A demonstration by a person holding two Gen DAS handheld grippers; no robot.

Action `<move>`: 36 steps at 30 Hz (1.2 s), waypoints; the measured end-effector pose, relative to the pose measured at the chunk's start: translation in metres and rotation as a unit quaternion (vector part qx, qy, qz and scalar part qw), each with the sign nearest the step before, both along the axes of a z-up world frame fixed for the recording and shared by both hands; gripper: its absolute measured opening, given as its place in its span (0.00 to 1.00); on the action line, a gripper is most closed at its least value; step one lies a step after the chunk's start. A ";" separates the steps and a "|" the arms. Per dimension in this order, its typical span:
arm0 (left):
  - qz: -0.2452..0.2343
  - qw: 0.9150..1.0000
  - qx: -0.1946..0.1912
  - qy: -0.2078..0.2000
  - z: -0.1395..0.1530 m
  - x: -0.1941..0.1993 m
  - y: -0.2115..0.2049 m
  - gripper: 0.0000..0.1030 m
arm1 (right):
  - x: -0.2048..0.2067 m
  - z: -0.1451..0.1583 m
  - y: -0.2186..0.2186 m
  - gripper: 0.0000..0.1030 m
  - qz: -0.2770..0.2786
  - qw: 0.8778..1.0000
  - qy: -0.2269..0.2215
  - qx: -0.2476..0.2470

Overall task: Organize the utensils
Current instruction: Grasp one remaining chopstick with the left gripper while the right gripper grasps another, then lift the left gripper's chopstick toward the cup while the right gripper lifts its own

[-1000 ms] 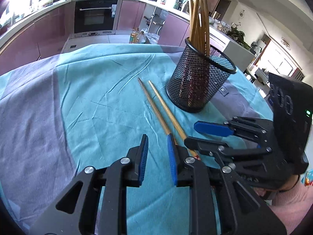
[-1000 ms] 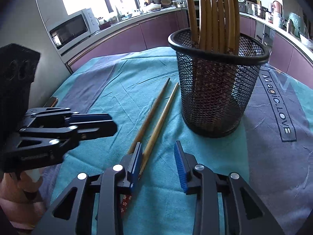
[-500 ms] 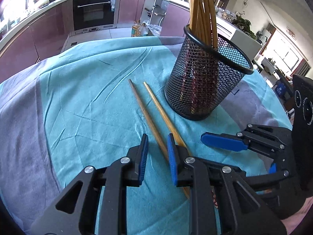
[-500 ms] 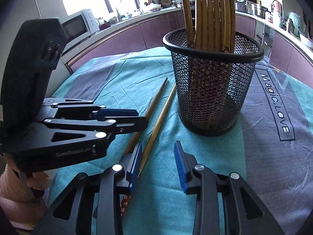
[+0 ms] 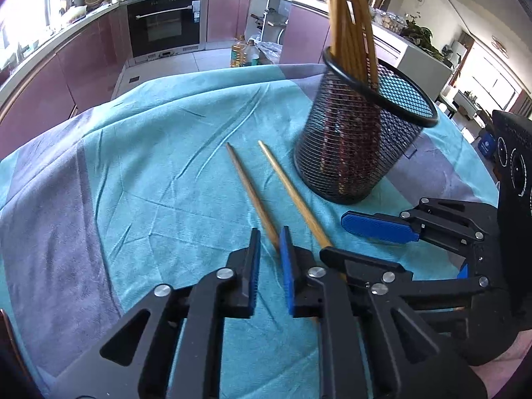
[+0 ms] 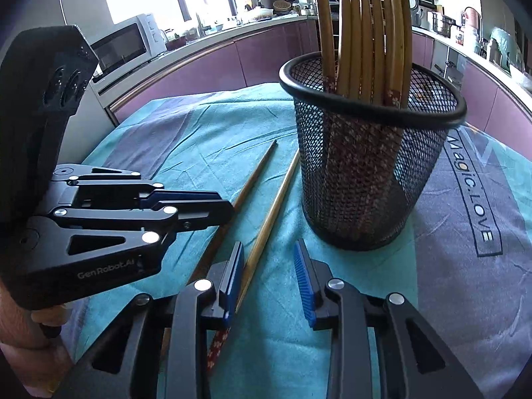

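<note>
Two loose wooden chopsticks lie side by side on the teal cloth, the left chopstick (image 5: pixel 250 193) (image 6: pixel 247 188) and the right chopstick (image 5: pixel 292 196) (image 6: pixel 271 216). A black mesh holder (image 5: pixel 359 139) (image 6: pixel 369 166) stands upright beside them with several chopsticks in it. My left gripper (image 5: pixel 267 259) (image 6: pixel 199 204) is open and hovers over the near end of the left chopstick, its jaws apart around it. My right gripper (image 6: pixel 267 279) (image 5: pixel 362 236) is open and empty, close to the right chopstick's near end.
The teal and grey cloth (image 5: pixel 149 173) covers a round table, with "Magic LOVE" print (image 6: pixel 472 196) right of the holder. Kitchen cabinets, an oven (image 5: pixel 164 30) and a microwave (image 6: pixel 123 48) lie beyond the table edge.
My left gripper has moved forward and right, so its jaws now straddle the left chopstick's near end. My right gripper has edged closer to the holder. Both stayed open.
</note>
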State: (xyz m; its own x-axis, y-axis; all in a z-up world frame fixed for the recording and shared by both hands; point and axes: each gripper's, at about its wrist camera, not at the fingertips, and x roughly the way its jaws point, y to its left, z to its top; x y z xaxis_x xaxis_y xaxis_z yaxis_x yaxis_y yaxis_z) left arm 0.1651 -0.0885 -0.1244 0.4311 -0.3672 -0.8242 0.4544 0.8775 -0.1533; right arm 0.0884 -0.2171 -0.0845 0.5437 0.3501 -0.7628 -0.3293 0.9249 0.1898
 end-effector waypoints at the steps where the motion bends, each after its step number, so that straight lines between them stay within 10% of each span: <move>1: 0.000 1.000 -0.001 0.002 0.000 0.002 0.002 0.18 | 0.001 0.000 0.000 0.27 -0.001 1.000 0.000 0.000; 36: 0.018 1.000 -0.010 0.005 0.000 -0.020 0.004 0.07 | -0.007 0.001 -0.017 0.05 0.006 0.998 0.020 0.066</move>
State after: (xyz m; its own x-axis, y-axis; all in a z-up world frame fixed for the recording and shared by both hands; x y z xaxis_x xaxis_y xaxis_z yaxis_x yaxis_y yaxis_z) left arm 0.1446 -0.0841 -0.1239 0.4360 -0.3675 -0.8215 0.4204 0.8903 -0.1751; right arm 0.0813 -0.2337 -0.0836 0.5099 0.4548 -0.7302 -0.3296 0.8873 0.3225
